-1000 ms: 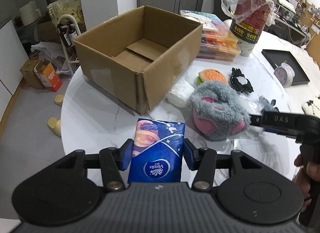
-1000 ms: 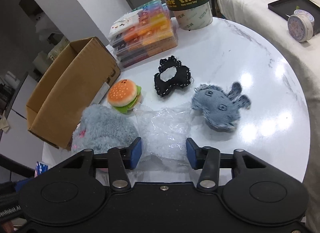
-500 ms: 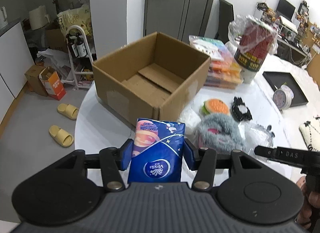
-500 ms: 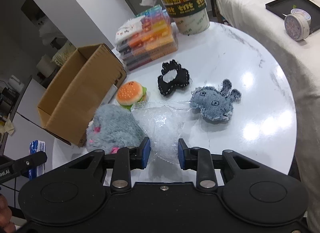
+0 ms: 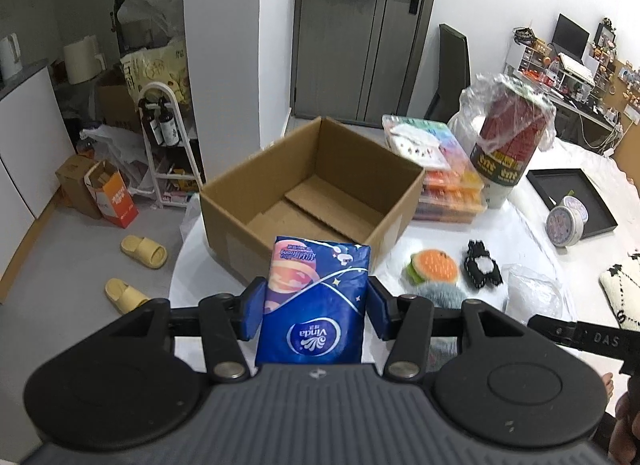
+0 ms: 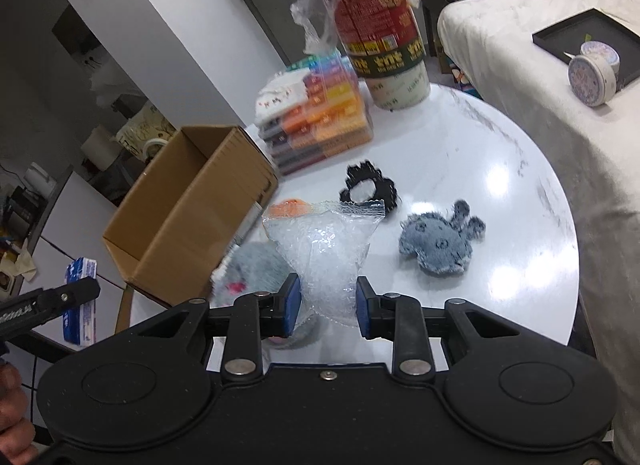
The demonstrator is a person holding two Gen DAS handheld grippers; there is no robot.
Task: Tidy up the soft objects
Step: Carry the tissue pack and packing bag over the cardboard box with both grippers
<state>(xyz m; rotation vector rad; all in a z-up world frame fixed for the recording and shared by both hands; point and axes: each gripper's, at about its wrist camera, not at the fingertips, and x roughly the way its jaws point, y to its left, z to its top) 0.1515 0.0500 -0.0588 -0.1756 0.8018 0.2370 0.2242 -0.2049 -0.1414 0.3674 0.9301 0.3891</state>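
My left gripper [image 5: 316,307] is shut on a blue tissue pack [image 5: 316,297], held in the air in front of the open, empty cardboard box [image 5: 312,189]. My right gripper [image 6: 327,307] is shut on a clear plastic bag of pellets [image 6: 324,249], lifted off the round white table [image 6: 460,161]. On the table lie a burger plush [image 5: 434,267], a black frilly scrunchie [image 6: 370,187], a blue-grey denim plush [image 6: 440,245] and a fluffy grey plush [image 6: 252,269], partly hidden behind the bag.
A stack of colourful plastic cases [image 6: 316,117] and a tall wrapped red tub [image 6: 380,37] stand behind the box. A cloth-covered surface at the right holds a black tray [image 6: 592,41] and a round tin [image 6: 594,73]. Slippers [image 5: 144,251] lie on the floor.
Both grippers have risen. The right gripper closed on the clear bag and lifted it off the table. The left one carried the tissue pack higher, up against the box's near side.
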